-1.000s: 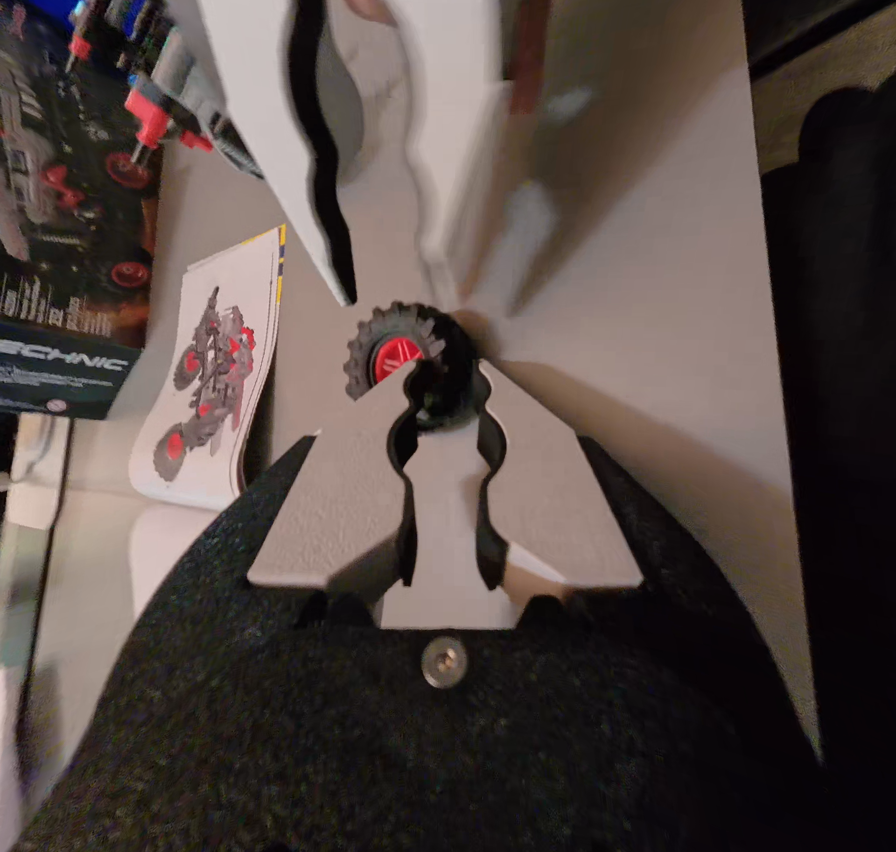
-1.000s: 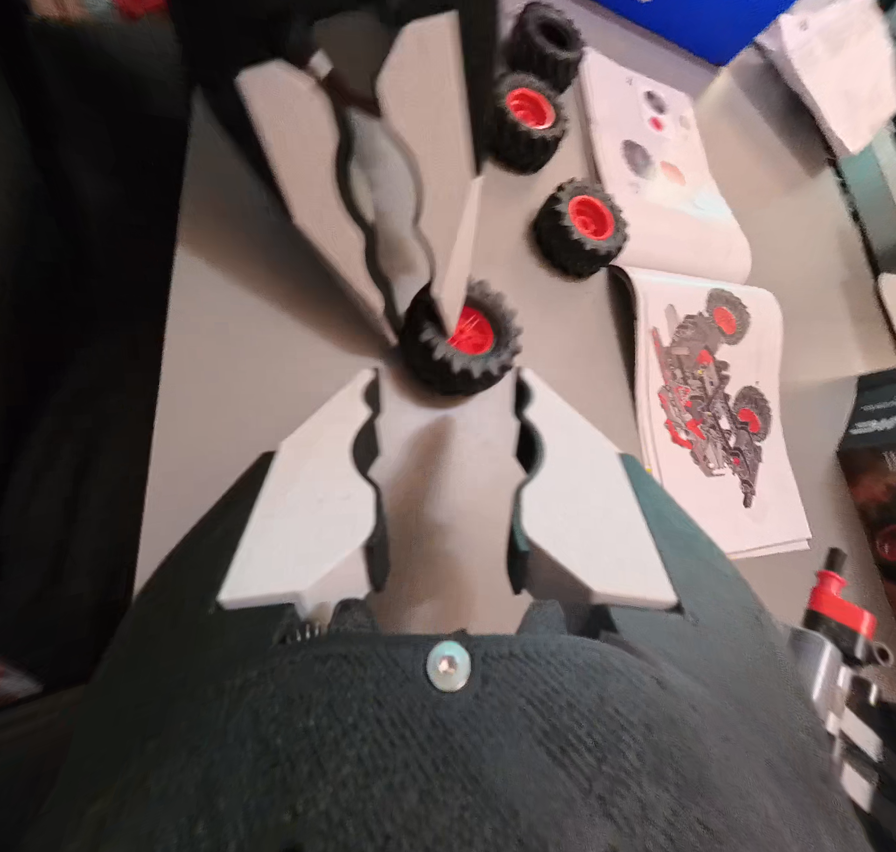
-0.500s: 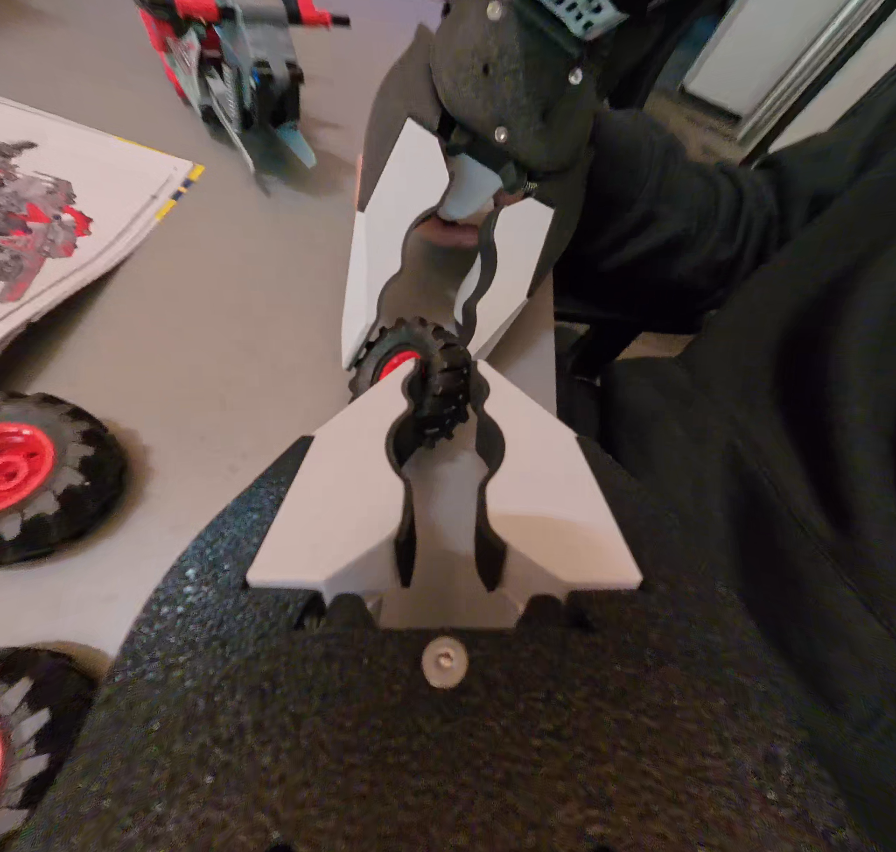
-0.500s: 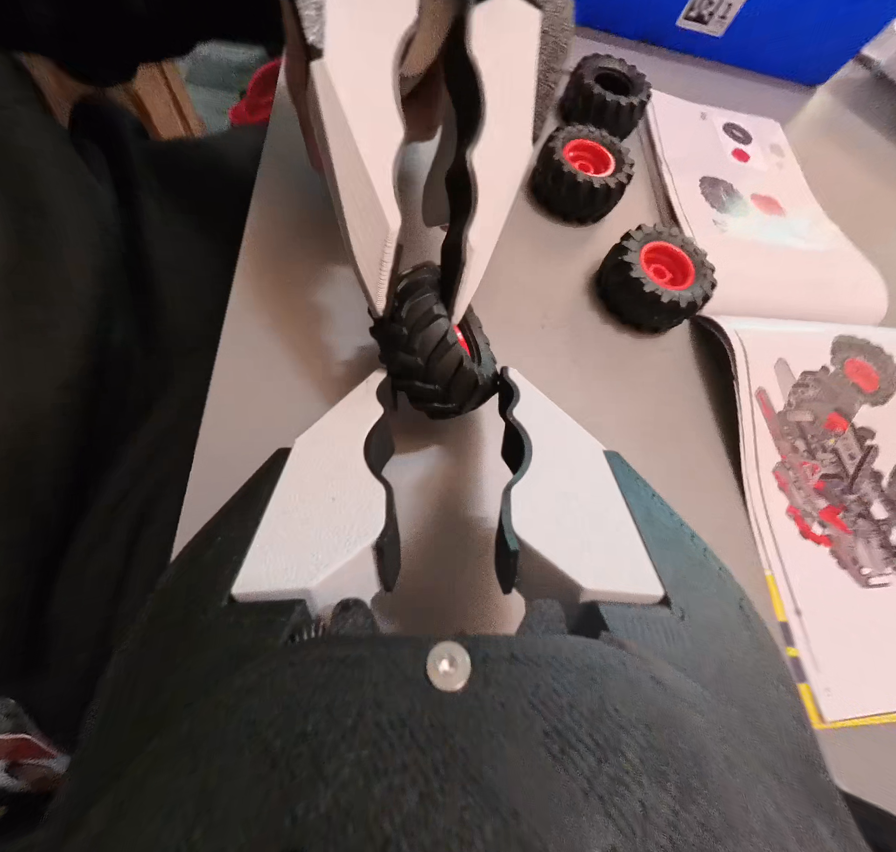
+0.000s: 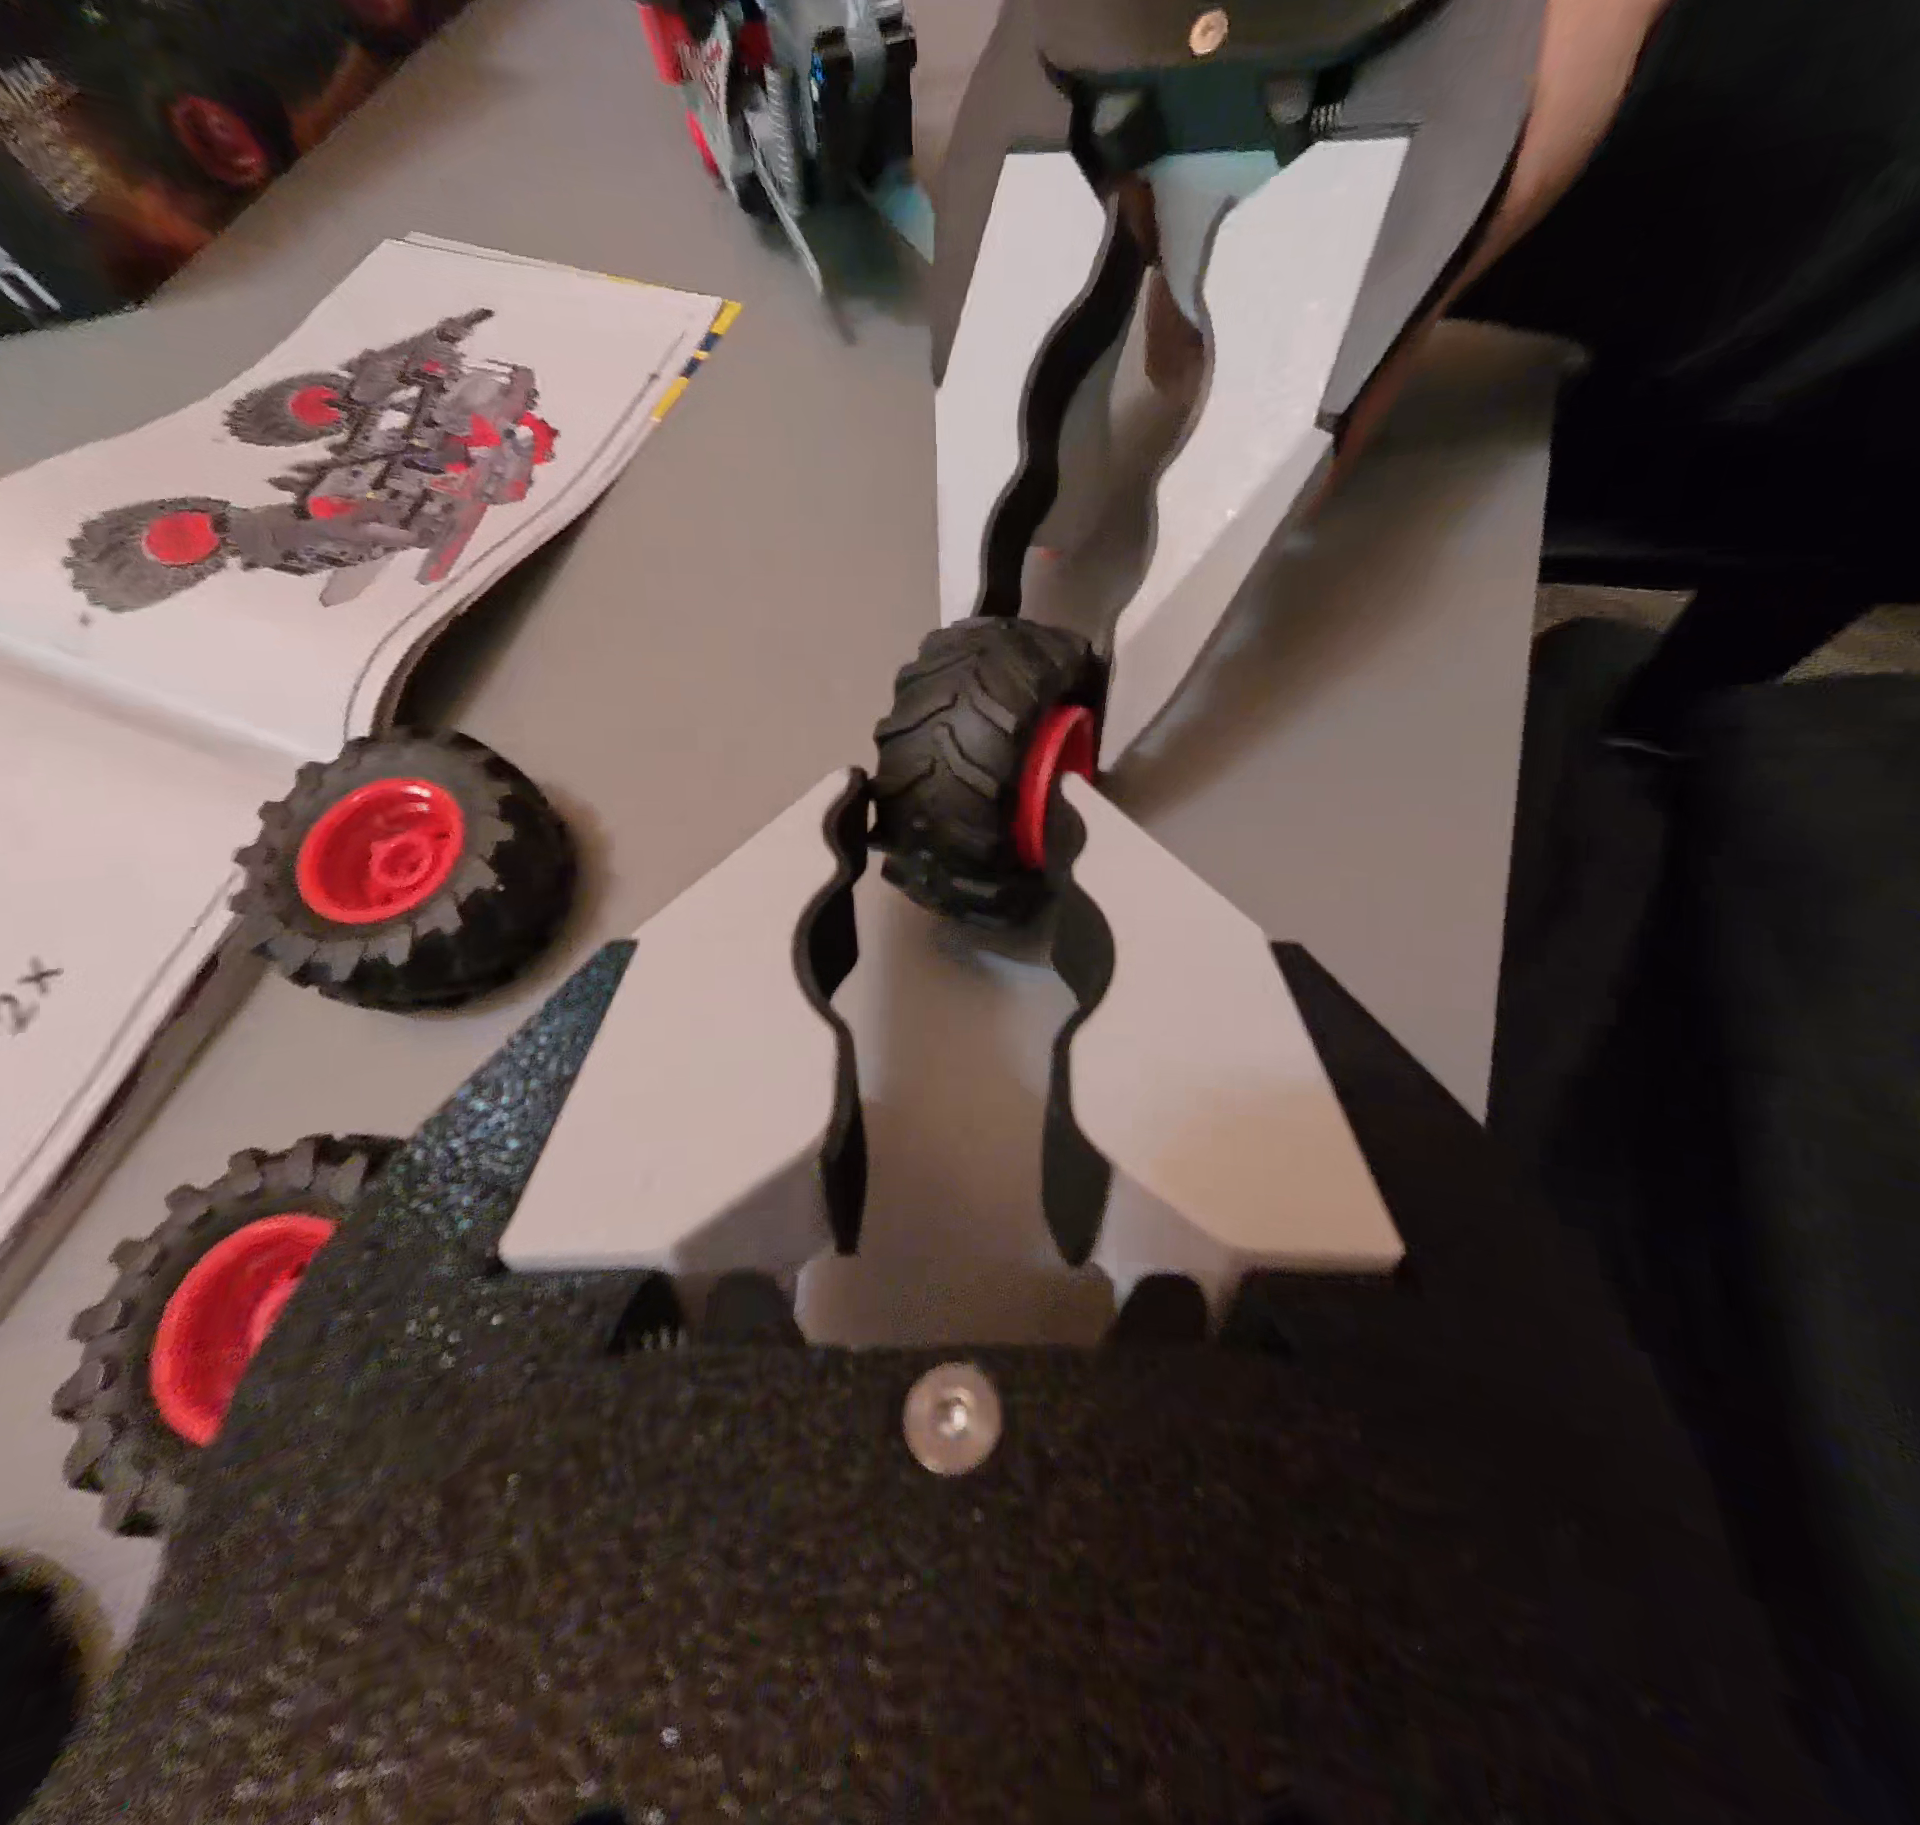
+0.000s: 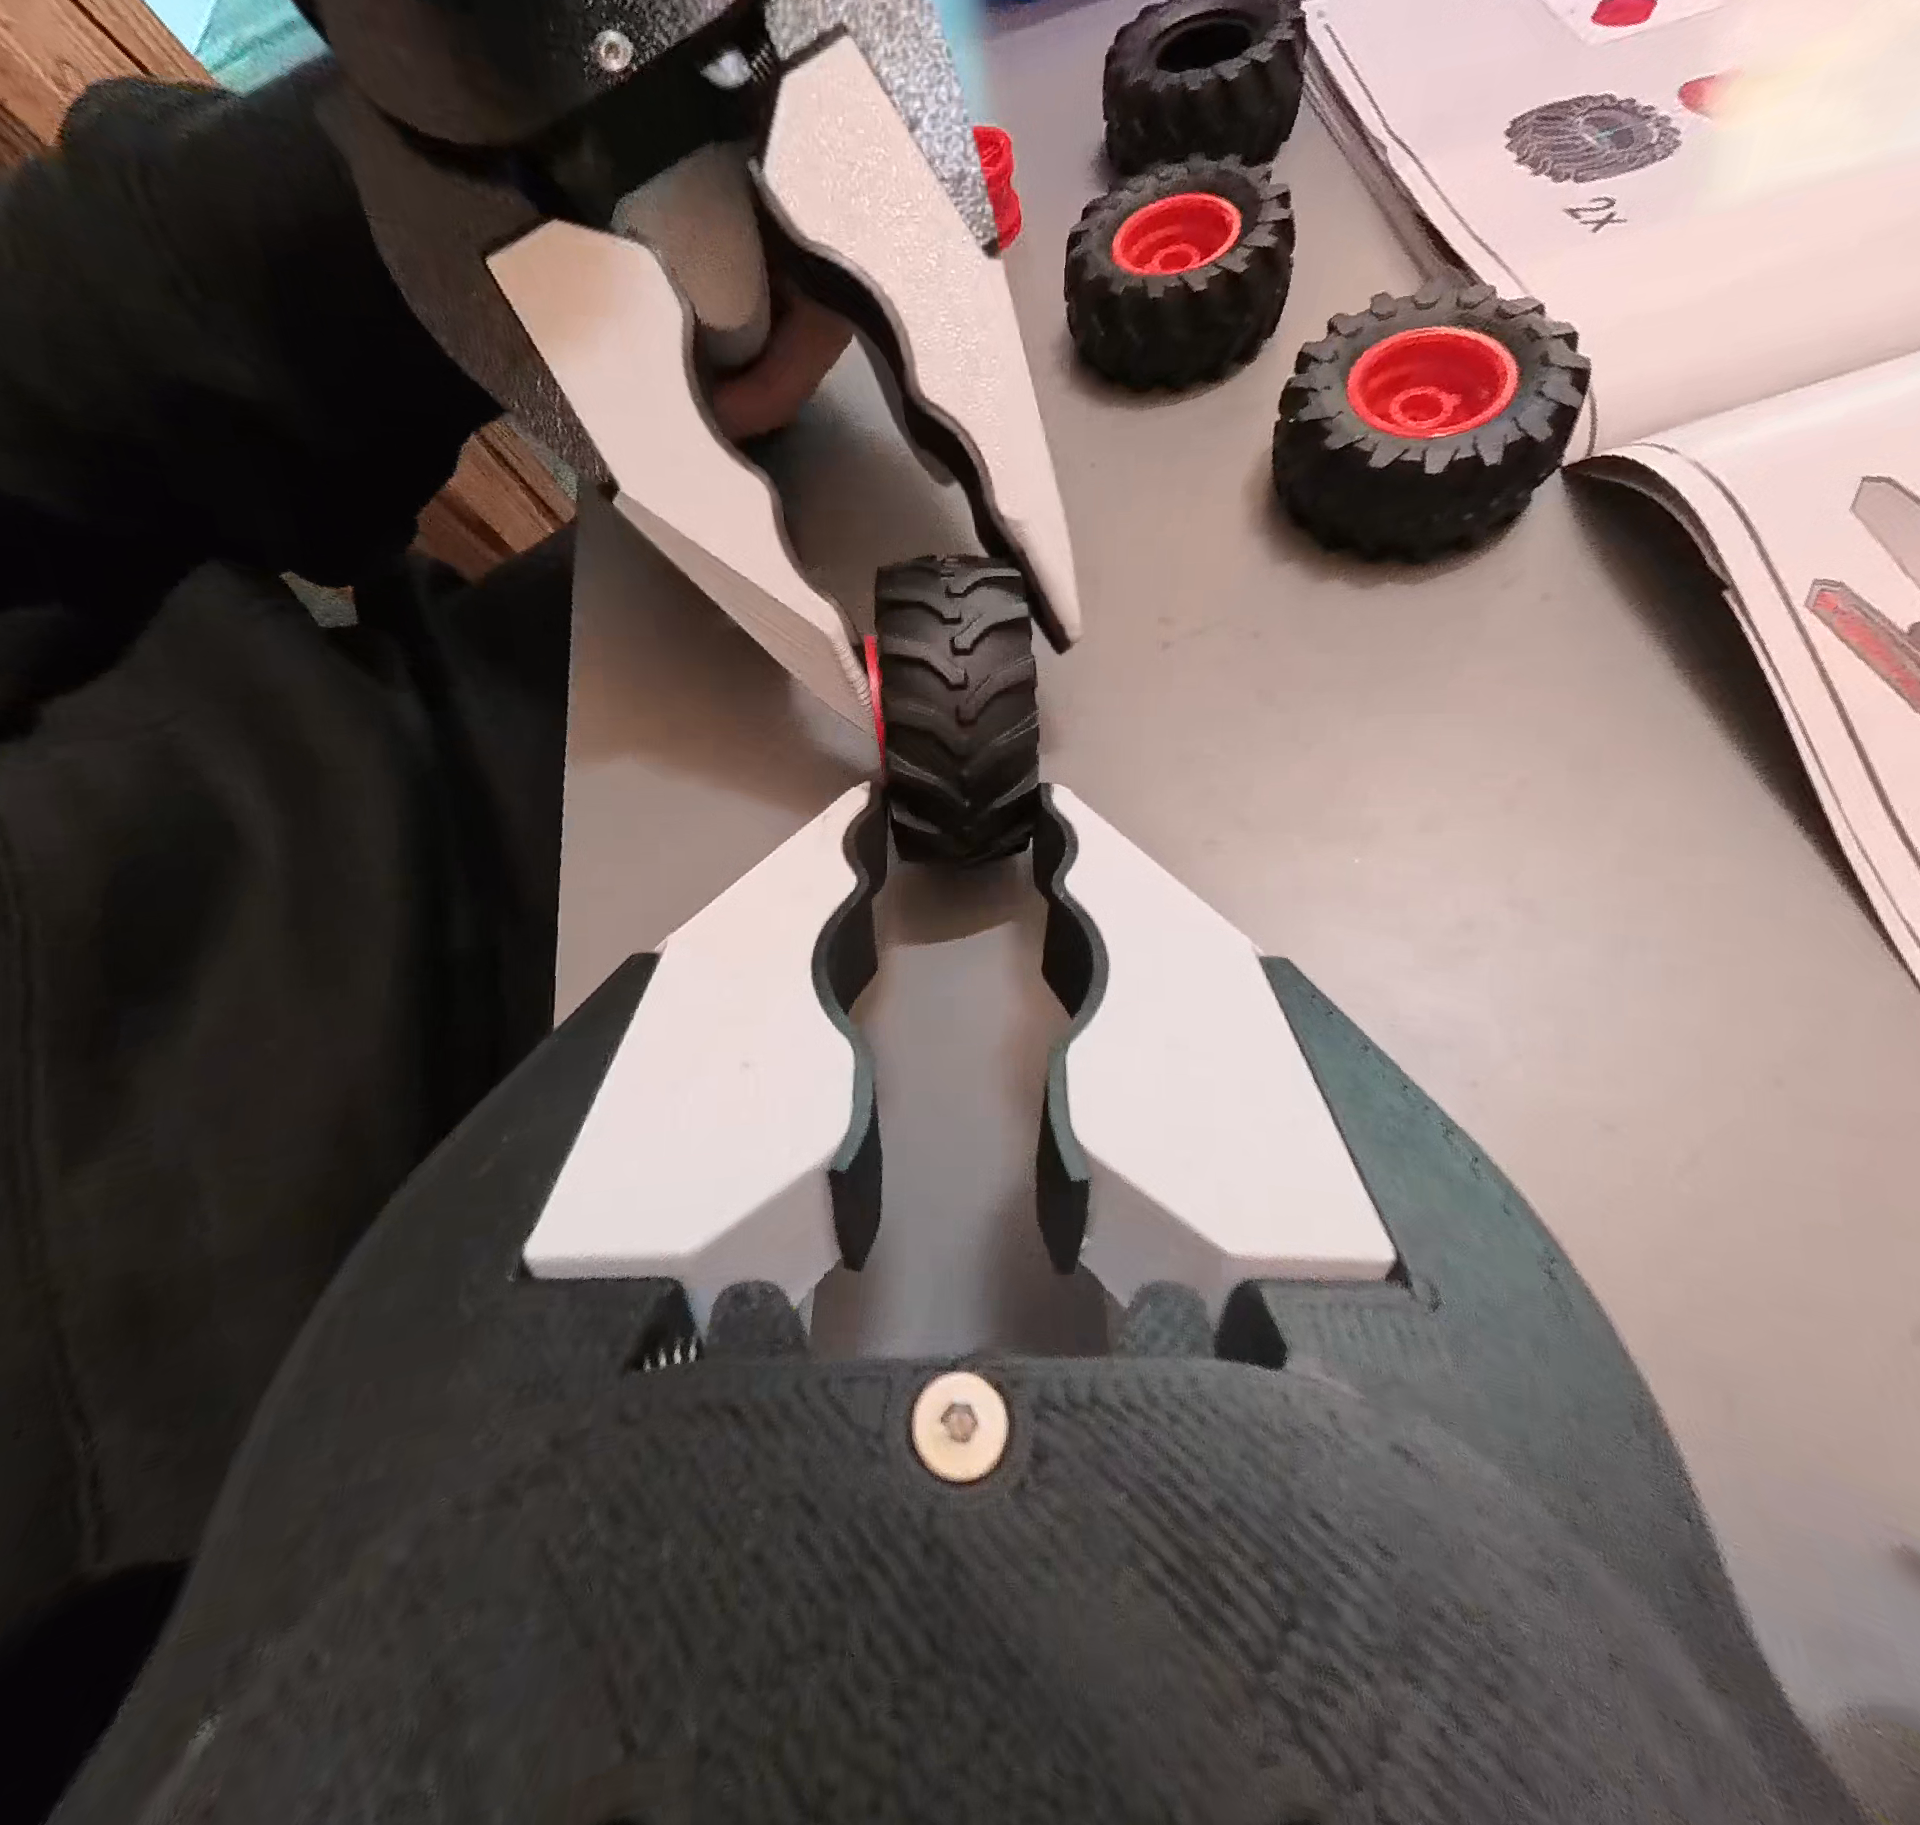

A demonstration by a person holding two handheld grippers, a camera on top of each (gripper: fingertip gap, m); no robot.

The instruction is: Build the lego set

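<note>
A small black wheel (image 5: 966,767) with a red hub stands on edge just above the grey table (image 5: 727,632), near its edge. My left gripper (image 5: 966,809) is shut on its two side faces. My right gripper (image 6: 961,804) is shut on the same wheel (image 6: 961,705) from the opposite side, so the two grippers meet tip to tip. The right gripper shows in the left wrist view (image 5: 1055,643), coming in from above. The left gripper shows in the right wrist view (image 6: 961,669), with one finger against the red hub.
Two finished wheels (image 6: 1434,425) (image 6: 1179,269), a bare tyre (image 6: 1205,71) and a loose red hub (image 6: 997,186) lie by the open manual (image 6: 1662,113). The part-built truck (image 5: 779,61) and the set's box (image 5: 156,61) stand farther back. The table edge (image 6: 566,736) and a person's dark clothing (image 6: 208,632) are close by. The grippers are tip to tip, or close to it.
The left gripper has swung round with the wheel, turning it on edge. The right gripper has closed its fingers onto the wheel's sides.
</note>
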